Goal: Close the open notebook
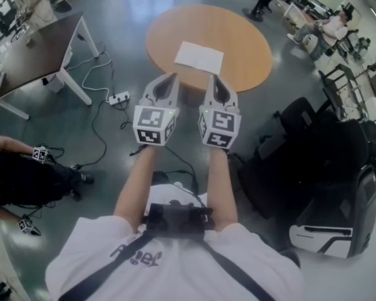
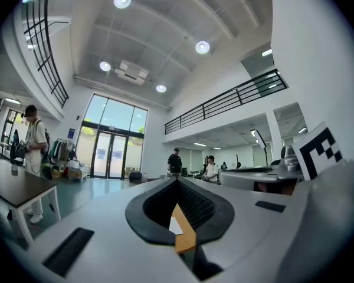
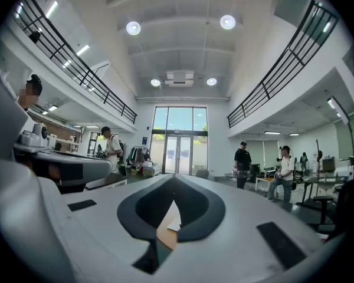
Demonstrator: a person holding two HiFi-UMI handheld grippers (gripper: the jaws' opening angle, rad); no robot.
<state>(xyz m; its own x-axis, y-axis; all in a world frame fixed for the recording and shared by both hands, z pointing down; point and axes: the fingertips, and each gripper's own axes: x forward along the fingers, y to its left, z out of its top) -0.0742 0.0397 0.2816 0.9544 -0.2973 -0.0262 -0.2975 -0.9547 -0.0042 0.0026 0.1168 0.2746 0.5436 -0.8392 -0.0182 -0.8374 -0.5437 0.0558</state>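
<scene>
The open notebook [image 1: 199, 57] lies as a white sheet on the round wooden table [image 1: 238, 36] ahead of me in the head view. My left gripper [image 1: 173, 76] and right gripper [image 1: 212, 78] are held side by side, level, with their tips just short of the table's near edge. Both are shut with nothing between the jaws. In the left gripper view the shut tip [image 2: 177, 178] points over the table, and a white sliver of the notebook [image 2: 176, 225] shows through the jaw opening. The right gripper view shows its shut tip [image 3: 174, 177] and the same notebook [image 3: 174, 223].
A dark desk [image 1: 37, 52] stands at the left, with a power strip [image 1: 118, 98] and cables on the floor beside it. Black chairs and bags [image 1: 326, 149] crowd the right. A person [image 1: 25, 174] sits at the left edge; others stand far off.
</scene>
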